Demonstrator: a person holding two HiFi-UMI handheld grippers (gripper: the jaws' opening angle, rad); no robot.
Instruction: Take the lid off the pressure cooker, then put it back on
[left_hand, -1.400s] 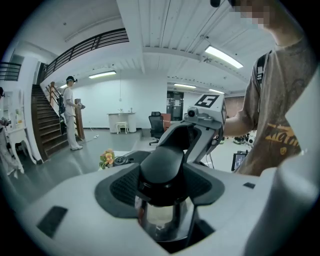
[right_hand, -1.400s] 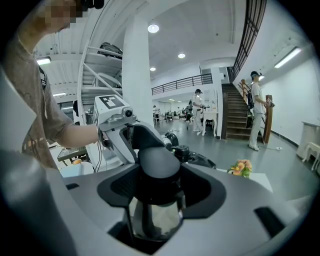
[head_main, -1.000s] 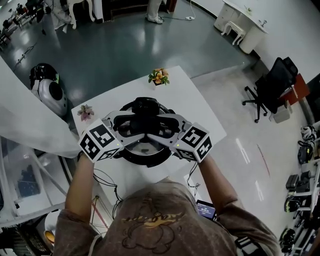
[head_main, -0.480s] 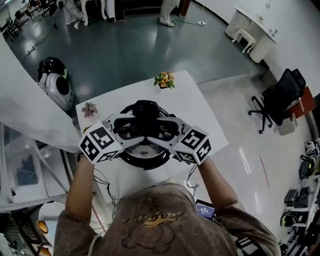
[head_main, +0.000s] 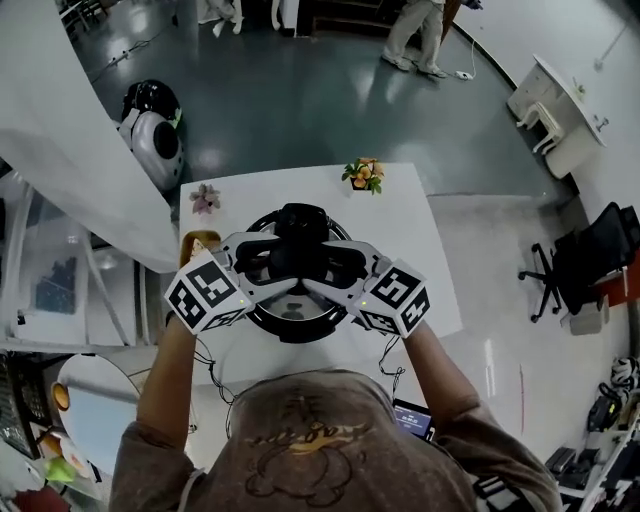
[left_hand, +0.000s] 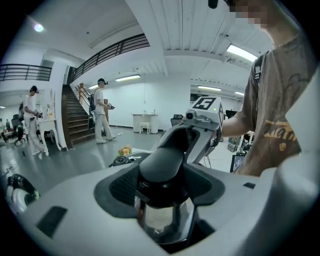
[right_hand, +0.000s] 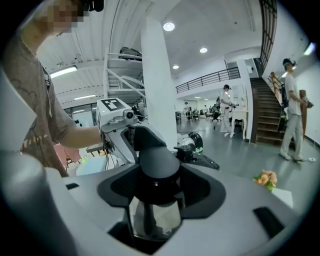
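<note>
Left claw (head_main: 275, 266) and right claw (head_main: 328, 270) each clamp the black lid handle (head_main: 300, 256) from opposite sides, the lid (head_main: 288, 303) over the pressure cooker (head_main: 262, 322) on the white bench (head_main: 400, 220); whether it is lifted yet is unclear.

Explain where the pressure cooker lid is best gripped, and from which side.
Grip the raised black handle on top of the lid, one gripper from each opposite side. It stands clear of the lid and fits between jaws; left gripper and right gripper clamp it so.
</note>
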